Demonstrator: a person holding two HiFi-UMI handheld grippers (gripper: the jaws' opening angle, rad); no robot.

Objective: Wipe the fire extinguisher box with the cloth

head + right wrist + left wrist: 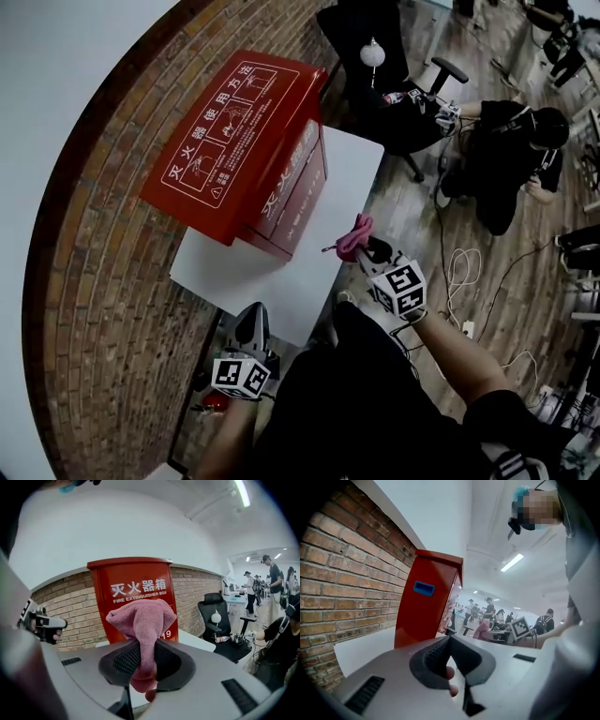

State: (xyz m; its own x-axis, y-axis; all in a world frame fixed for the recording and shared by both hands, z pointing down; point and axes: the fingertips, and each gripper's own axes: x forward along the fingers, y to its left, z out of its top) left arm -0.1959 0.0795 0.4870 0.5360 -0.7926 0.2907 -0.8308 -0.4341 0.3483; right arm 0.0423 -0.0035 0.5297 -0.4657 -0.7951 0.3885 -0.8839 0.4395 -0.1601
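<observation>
While the right gripper point(142, 654) pinches the cloth point(140, 617), the left gripper point(449, 654) is closed, empty; box point(246, 141) sits along the table's point(314, 277) wall edge.

Reads as smooth, glossy red-painted sheet metal on the fire extinguisher box point(234, 141), with flat white print. Looks like soft, nubby pink terry in the cloth point(140, 616), pinched by the matt grey plastic right tongs point(143, 660) with dark ribbed lining. Smooth matt white on the worktop point(309, 272), rough brick on the wall point(103, 262), wood grain on the floor point(469, 216).

The lower end of the cloth point(140, 616) is buried between the jaws of the right gripper point(142, 663); small lid print on the fire extinguisher box point(246, 141) is illegible.
</observation>
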